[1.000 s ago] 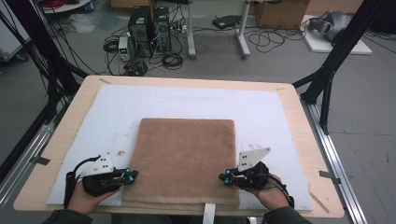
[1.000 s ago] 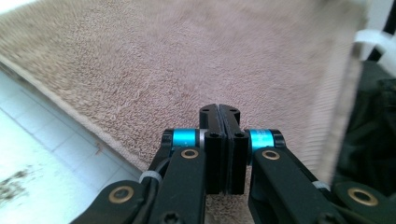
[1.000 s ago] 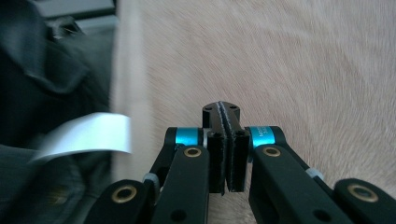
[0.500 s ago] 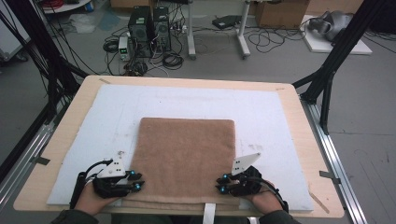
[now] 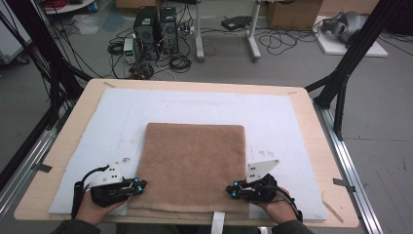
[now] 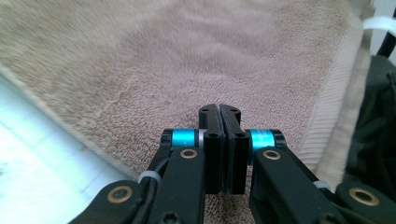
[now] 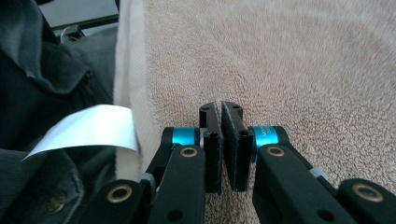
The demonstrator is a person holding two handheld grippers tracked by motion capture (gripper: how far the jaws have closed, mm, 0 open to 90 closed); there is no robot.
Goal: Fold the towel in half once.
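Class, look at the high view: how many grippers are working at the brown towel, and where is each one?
2. The left gripper is at the towel's near left edge; the right gripper is at its near right edge. Both point inward with jaws shut.

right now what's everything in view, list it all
towel: 1, brown, folded flat on the white pad, near edge toward the person
white pad: 1, white, covers most of the table top
table: 1, light wood, bare rim around the pad
white tag: 1, white, at the towel's near hem
computer towers: 2, black, on the floor beyond the table
cables: many, black, loose on the floor
left gripper: 1, black with blue, at the towel's near left corner, jaws shut, no cloth seen between them
right gripper: 1, black with blue, at the near right corner, jaws shut
hands: 2, holding the grippers
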